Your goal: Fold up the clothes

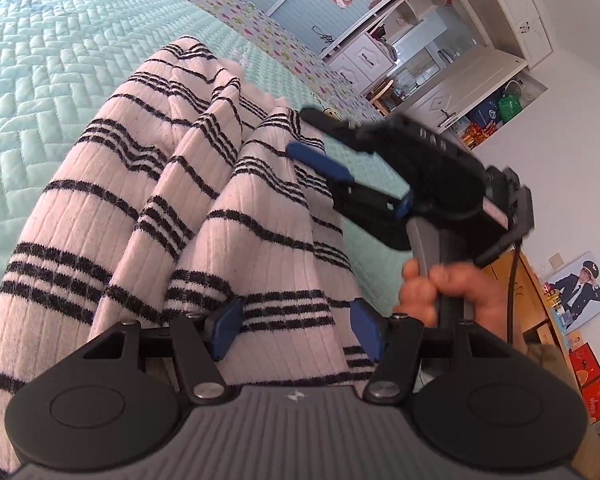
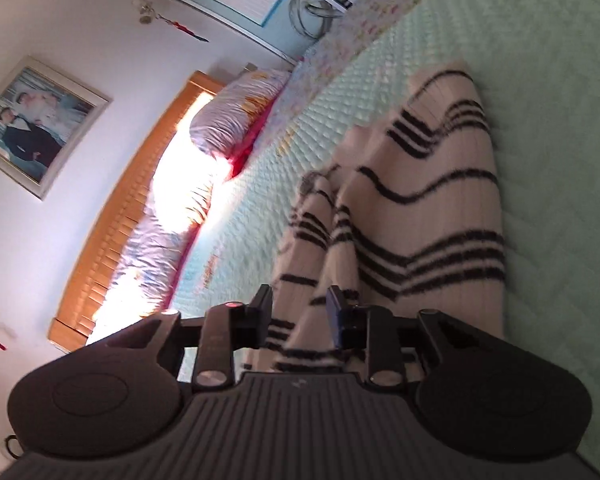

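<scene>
A pale pink ribbed sweater [image 1: 220,200] with black stripes lies bunched in long folds on a mint quilted bedspread [image 1: 60,60]. My left gripper [image 1: 296,330] is at its near end. A wide fold of the knit fills the gap between the blue pads, and the jaws are shut on it. To the right, a hand [image 1: 448,288] holds my right gripper [image 1: 298,130] at a raised edge of the sweater. In the right wrist view, the right gripper [image 2: 300,312] has a striped fold of the sweater [image 2: 420,208] pinched between its fingers.
The bedspread [image 2: 540,120] stretches beyond the sweater. Pillows [image 2: 236,116] lie against a wooden headboard [image 2: 140,184] at the bed's far end. A white cabinet [image 1: 440,60] stands beyond the bed's far corner. A framed picture [image 2: 32,124] hangs on the wall.
</scene>
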Tool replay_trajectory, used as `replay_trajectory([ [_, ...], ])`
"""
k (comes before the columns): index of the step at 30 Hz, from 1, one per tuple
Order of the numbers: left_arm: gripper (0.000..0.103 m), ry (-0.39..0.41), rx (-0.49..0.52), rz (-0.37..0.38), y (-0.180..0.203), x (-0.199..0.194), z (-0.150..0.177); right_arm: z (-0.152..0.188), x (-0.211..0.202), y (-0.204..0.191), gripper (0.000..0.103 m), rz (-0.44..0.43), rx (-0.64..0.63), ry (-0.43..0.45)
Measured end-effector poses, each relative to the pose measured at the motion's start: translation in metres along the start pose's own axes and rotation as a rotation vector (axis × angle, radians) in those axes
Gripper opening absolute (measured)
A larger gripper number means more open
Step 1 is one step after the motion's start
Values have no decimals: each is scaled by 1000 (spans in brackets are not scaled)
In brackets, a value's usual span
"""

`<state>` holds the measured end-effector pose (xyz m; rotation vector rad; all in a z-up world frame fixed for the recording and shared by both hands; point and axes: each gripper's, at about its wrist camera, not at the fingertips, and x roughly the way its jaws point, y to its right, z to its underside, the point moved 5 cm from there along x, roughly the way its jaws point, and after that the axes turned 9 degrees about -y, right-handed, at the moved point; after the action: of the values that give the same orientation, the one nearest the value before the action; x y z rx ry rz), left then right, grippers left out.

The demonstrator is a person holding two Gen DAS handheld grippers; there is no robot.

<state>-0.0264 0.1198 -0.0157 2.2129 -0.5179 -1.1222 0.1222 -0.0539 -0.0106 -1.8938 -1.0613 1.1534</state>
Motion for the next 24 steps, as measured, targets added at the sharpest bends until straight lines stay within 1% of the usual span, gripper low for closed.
replay_trajectory([
  [2,63,3,7,5,0,-1,1,-16,12,4,34,1,12,0],
  [3,63,7,9,11,-1,-1,2,-22,22,11,34,11,29,-20],
  [4,63,11,12,16,-2,-1,2,-27,35,22,33,40,59,-53],
  [5,63,15,18,18,-2,-1,3,-29,46,31,24,79,70,-73],
  [6,63,20,24,20,-3,-1,4,-31,55,38,0,120,76,-89],
  [8,63,28,36,24,-4,0,5,-32,64,40,0,131,71,-91],
  [11,63,37,49,27,-4,0,6,-29,64,35,0,171,33,-96],
  [14,63,40,51,35,-4,0,6,-28,60,29,0,189,42,-71],
  [15,63,40,50,40,-6,0,6,-27,55,24,2,199,33,-54],
  [17,63,40,42,51,-7,0,6,-25,44,7,9,220,-11,-5],
  [18,63,40,38,57,-8,0,5,-25,39,-3,21,213,-37,18],
  [19,63,40,36,62,-8,0,5,-25,35,-12,28,202,-62,39],
  [20,63,40,35,65,-9,0,5,-25,31,-22,29,191,-87,61],
  [21,63,40,37,66,-9,0,5,-26,36,-31,31,154,-102,47],
  [22,63,40,40,65,-8,1,5,-27,43,-39,35,111,-116,25],
  [24,63,42,47,62,-7,1,6,-25,64,-44,41,74,-142,-73],
])
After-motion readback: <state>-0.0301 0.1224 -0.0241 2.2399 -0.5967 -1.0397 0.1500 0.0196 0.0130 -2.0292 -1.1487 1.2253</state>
